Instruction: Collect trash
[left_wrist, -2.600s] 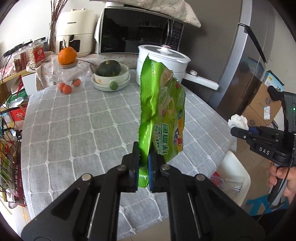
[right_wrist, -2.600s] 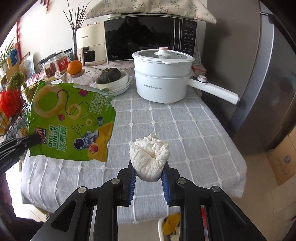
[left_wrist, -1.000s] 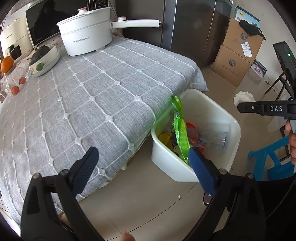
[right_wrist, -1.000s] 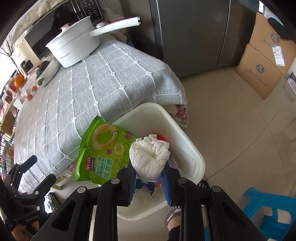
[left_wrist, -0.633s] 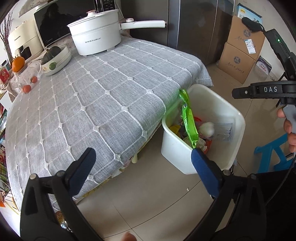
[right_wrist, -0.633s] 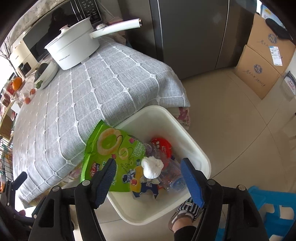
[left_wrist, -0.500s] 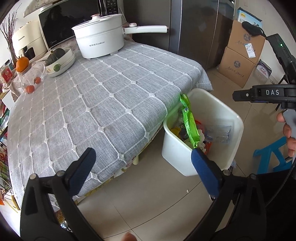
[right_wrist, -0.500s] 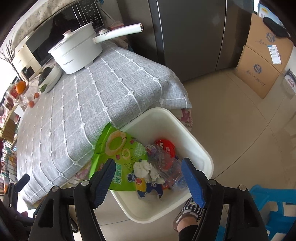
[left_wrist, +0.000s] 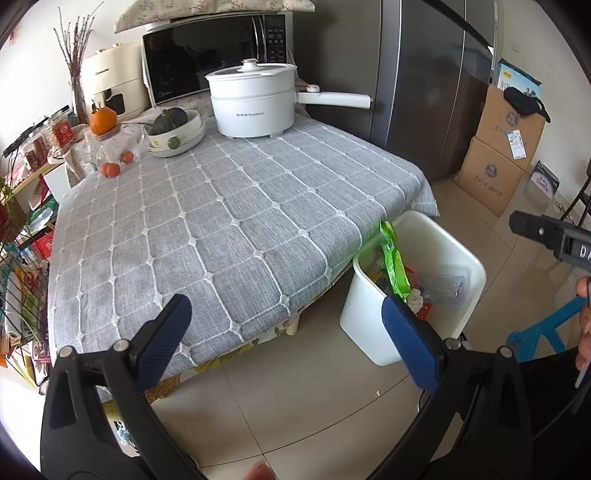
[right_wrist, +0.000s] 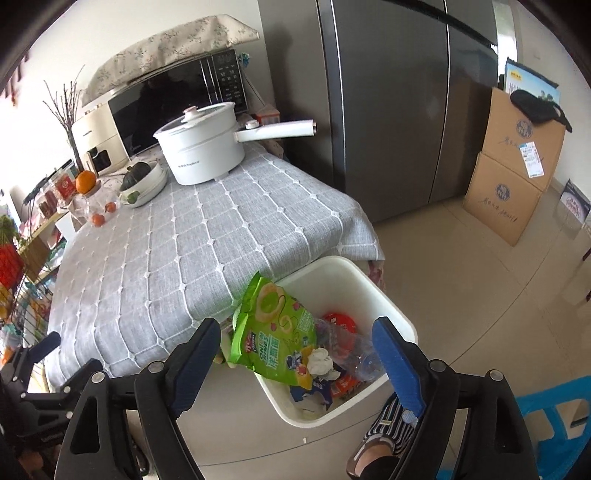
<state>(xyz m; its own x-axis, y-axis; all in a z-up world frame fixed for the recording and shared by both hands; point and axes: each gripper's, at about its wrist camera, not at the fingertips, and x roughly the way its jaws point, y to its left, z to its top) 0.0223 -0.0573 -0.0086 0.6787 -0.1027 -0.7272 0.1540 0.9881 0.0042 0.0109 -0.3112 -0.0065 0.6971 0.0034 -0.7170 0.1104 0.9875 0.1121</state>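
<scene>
A white bin (right_wrist: 388, 302) (left_wrist: 469, 258) stands on the floor against the table's near corner. Inside it a green onion-ring snack bag (right_wrist: 275, 338) (left_wrist: 395, 266) leans on the left wall, and a crumpled white tissue (right_wrist: 320, 361) lies beside it among wrappers and clear plastic. My right gripper (right_wrist: 295, 354) hangs above the bin, its jaws opening wide with nothing pressed between the pads. To the left of the bin my left gripper (left_wrist: 284, 325) stands open and empty above the table edge and floor.
The table under a grey checked cloth (left_wrist: 221, 206) carries a white pot (left_wrist: 255, 107), a bowl with a squash (left_wrist: 177, 129), oranges and a microwave at the back. A fridge (right_wrist: 388, 92), cardboard boxes (right_wrist: 517, 166), a blue stool (right_wrist: 554, 417) and a person's foot (right_wrist: 380, 443) surround the bin.
The right gripper opened and dropped the tissue into the bin beside the green bag. Both grippers then rose and drew back, so the table fills more of each view.
</scene>
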